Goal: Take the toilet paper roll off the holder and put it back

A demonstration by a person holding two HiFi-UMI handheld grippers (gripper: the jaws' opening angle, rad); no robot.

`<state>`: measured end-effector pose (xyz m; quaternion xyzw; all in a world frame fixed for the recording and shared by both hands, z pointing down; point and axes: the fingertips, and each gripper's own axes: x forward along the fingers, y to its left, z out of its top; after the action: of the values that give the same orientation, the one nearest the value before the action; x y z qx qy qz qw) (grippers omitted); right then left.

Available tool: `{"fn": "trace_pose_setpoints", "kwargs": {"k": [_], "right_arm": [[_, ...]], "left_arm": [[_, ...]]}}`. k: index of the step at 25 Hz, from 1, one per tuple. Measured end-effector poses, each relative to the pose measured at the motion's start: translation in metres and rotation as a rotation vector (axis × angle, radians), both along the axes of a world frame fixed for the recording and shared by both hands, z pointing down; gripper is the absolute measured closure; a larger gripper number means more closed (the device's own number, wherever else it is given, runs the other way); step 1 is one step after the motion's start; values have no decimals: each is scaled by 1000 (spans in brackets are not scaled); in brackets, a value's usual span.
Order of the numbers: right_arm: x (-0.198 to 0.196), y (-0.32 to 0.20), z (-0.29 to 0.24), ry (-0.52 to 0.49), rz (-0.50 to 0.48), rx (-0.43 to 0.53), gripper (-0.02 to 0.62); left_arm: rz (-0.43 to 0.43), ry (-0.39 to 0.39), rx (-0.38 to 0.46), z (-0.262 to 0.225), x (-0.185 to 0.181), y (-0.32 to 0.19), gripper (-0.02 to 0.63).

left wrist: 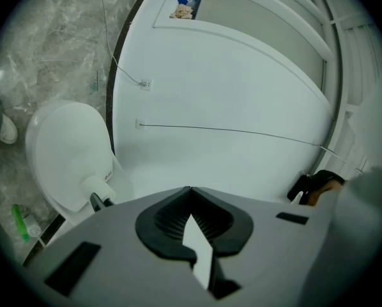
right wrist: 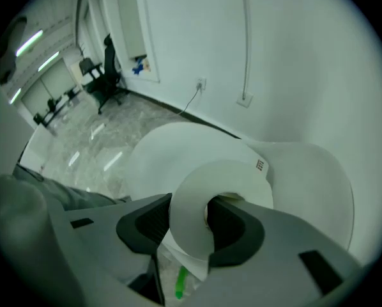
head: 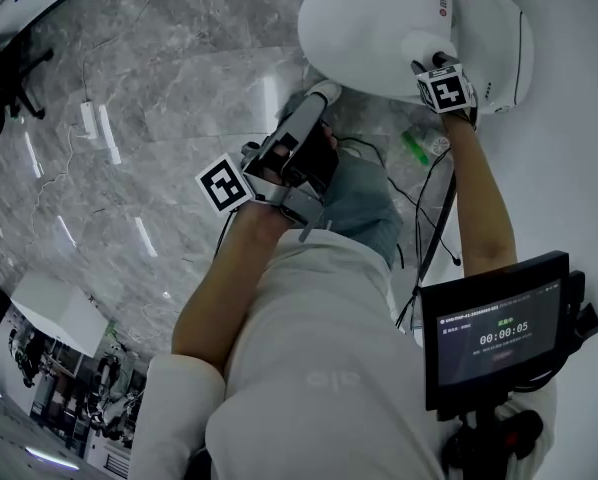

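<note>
Right gripper (right wrist: pixel 200 221): we see its jaws clamped on the white toilet paper roll (right wrist: pixel 220 179). One black ribbed pad lies against the roll's outer side and the other reaches into its hollow core, so the paper wall is pinched between them.
Roll's place: between the right jaws, off any surface. Beyond the jaws is the white toilet with its lid shut (right wrist: pixel 178 142). In the head view we see the roll just past the gripper's black-and-white marker cube (head: pixel 445 89), against the lid.
Left gripper (left wrist: pixel 190 192): we read its jaws as together, tips touching, with nothing between them.
Ahead of the left jaws: a plain white wall (left wrist: pixel 229 94), with the toilet off to the jaws' left.
Below the right jaws: a green object in clear plastic (right wrist: pixel 179 280), lying on the grey marble floor (head: pixel 159 98).
</note>
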<state>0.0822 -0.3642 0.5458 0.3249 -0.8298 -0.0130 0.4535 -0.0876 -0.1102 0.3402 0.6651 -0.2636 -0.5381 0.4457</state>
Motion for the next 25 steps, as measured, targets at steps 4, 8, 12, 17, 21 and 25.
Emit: {"fn": "trace_pose_setpoints", "kwargs": {"k": [4,8,12,17,21,25], "right_arm": [[-2,19,-48,-302,45,-8,428],[-27,46,-105,-512,-42,-36,427],[-87,103,-125,-701,-152,-97,428],[-307,331,-57,-782,-737,-688,428],[-286,345,-120,-1047,-675,-792,428],[-213,295,-192,-1301,-579,-737,428]], "left_arm": [[27,-23,26,-9,5,-6,600],[-37,12,38,-10,0,0,600],[-112,43,20,21,-40,28,600],[-821,142,-150,127,-144,255,600],[-762,119,-129,111,-161,258,600],[-586,89,-88,69,-141,185,600]]}}
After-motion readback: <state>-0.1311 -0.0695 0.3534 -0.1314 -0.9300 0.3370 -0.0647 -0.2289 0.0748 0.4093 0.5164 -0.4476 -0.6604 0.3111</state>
